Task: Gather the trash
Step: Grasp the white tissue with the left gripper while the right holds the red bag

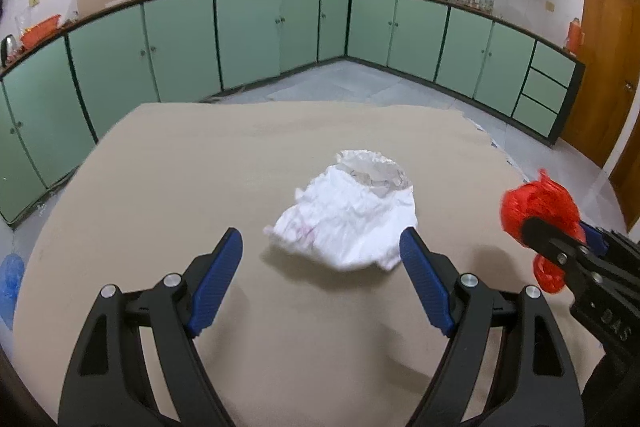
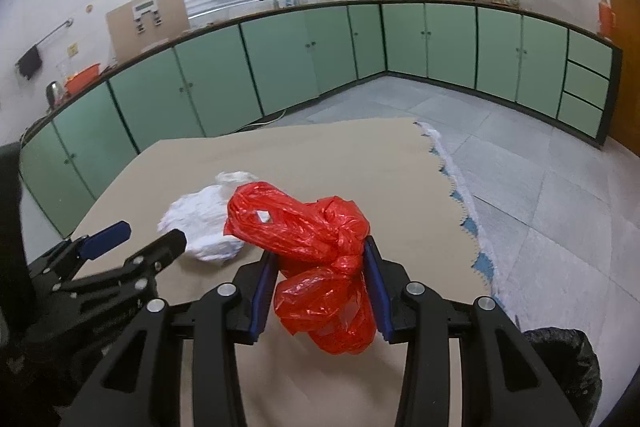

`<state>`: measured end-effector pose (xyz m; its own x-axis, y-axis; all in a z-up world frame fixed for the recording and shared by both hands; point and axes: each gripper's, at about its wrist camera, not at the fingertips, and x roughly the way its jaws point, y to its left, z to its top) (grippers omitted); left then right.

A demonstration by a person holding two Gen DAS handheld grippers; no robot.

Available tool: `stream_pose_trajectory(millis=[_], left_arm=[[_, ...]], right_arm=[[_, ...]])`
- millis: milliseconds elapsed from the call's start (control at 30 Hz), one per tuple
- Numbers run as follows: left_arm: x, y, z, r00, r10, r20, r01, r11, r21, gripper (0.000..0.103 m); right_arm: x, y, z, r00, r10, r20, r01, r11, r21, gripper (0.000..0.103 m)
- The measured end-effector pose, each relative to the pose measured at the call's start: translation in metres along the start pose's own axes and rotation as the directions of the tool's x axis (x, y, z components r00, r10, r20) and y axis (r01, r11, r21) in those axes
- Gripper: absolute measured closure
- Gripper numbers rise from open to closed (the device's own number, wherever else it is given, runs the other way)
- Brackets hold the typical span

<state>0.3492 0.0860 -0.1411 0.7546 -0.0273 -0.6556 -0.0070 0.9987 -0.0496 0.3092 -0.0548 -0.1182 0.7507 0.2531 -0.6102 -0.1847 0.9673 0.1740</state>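
- Black-framed and blue-padded, our left gripper fills the foreground of its own camera, its two fingers spread wide apart and holding nothing.
- Just ahead of those fingertips, between them and nearer the right-hand pad, we see a crumpled white paper wad lying on the tan tabletop; whether the right-hand pad touches its edge we cannot tell.
- Our right gripper is clamped on a knotted red plastic bag, both blue pads pressed against its sides; one lobe bulges out ahead of the fingertips and another hangs back between the fingers toward the camera.
- From the left wrist view we see the same red bundle off to the right of our left fingers, pinched in the other gripper and apart from the white wad.
- From the right wrist view the white wad lies ahead and to the left of our right fingers, partly hidden behind the red bag, with the left gripper's spread fingers beside it.
- Low and to the right of our right fingers, a black bin liner shows past the table edge.
- Beyond both sets of fingers, green cabinets run along the far walls above a grey tiled floor.
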Motion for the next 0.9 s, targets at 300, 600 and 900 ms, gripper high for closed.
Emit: stream_pose_trajectory(millis=[300, 600, 900], left_arm=[[0.032, -0.010, 0.008, 0.995, -0.005, -0.095, 0.006, 1.000, 0.010, 0.040], [0.020, -0.022, -0.001, 0.996, -0.021, -0.089, 0.024, 0.999, 0.032, 0.095], [-0.030, -0.025, -0.023, 0.999, -0.041, -0.021, 0.041, 0.999, 0.023, 0.096]], right_arm=[[0.009, -0.013, -0.002, 1.000, -0.014, -0.020, 0.015, 0.999, 0.032, 0.062], [0.006, -0.006, -0.004, 1.000, -0.018, -0.015, 0.018, 1.000, 0.009, 0.062], [-0.027, -0.017, -0.011, 1.000, 0.001, 0.017, -0.002, 1.000, 0.020, 0.062]])
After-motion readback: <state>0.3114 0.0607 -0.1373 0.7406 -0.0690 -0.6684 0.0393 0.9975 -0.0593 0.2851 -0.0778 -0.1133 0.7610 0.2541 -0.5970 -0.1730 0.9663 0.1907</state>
